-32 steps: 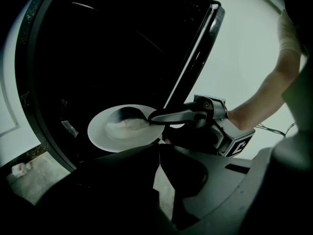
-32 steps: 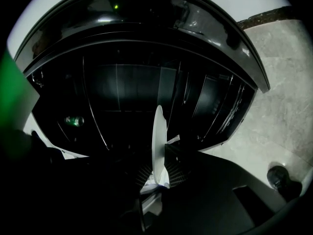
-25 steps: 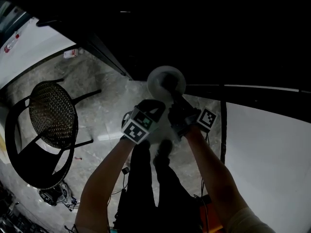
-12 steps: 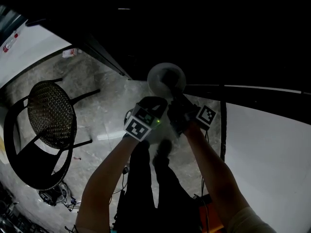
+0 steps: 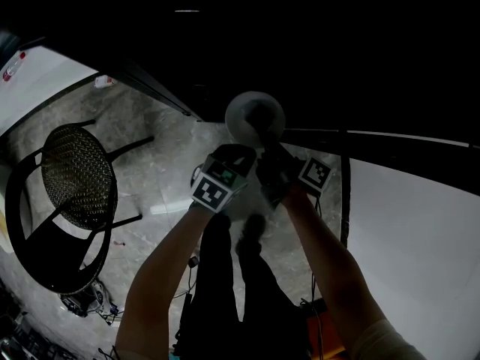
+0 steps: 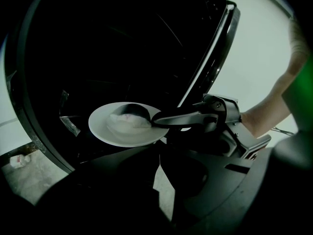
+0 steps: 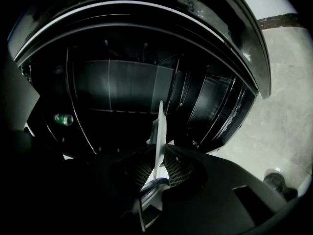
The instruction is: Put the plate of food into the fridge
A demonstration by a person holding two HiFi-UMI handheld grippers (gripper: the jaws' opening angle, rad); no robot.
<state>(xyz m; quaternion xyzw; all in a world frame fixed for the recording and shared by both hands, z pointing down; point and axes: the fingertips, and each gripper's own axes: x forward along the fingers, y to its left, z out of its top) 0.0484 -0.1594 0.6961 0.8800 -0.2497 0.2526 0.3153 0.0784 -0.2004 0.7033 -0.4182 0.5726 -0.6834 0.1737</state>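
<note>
Right tongs (image 7: 159, 160) clamped on the plate (image 7: 160, 126) rim, fridge (image 7: 122, 87) straight ahead; left tongs (image 6: 158, 163) look apart, empty, just beside.

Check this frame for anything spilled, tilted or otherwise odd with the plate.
Nothing stands out. The plate sits level in the left gripper view, the food heaped on it with no spill, and the right gripper is clamped on its rim in front of the open fridge.
</note>
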